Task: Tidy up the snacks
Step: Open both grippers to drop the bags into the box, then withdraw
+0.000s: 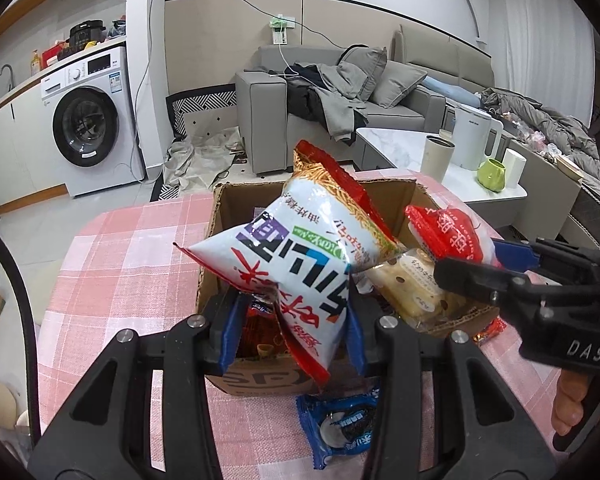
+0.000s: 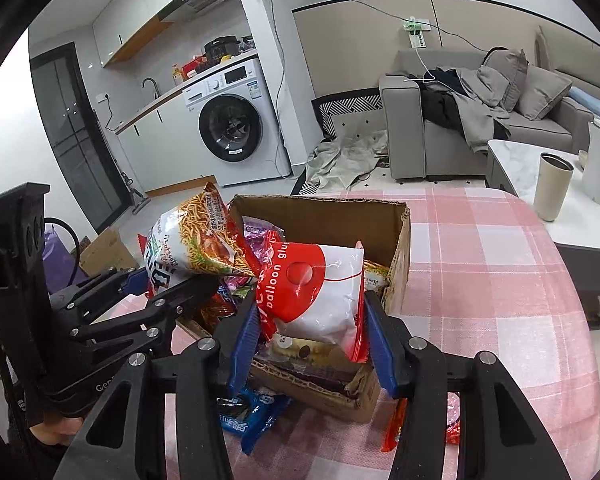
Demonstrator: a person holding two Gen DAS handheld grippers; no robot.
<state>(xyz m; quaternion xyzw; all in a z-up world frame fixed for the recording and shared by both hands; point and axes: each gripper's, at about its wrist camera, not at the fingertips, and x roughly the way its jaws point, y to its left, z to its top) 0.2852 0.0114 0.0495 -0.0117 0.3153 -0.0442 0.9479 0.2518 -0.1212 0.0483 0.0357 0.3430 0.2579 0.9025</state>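
1. Left wrist view is showing the left gripper (image 1: 287, 332) pinching the lower edge of a white noodle-snack bag (image 1: 300, 252), its blue pads pressed together on the crinkled seam so the puffy bag is hanging out over the cardboard box (image 1: 255, 380) rather than slipping.
2. Right wrist view is showing the right gripper (image 2: 312, 340) clamping a red-and-white bag (image 2: 320, 292) by its bottom edge, also above the box.
3. Both bags are being carried over the open top, probably so they can drop among the snacks already packed inside.
4. A blue cookie packet (image 1: 340, 428) is lying on the pink checked tablecloth (image 1: 111, 264) just in front of the box, and a red wrapper (image 2: 394, 428) is sitting beside the box's near corner; both are likely waiting their turn.
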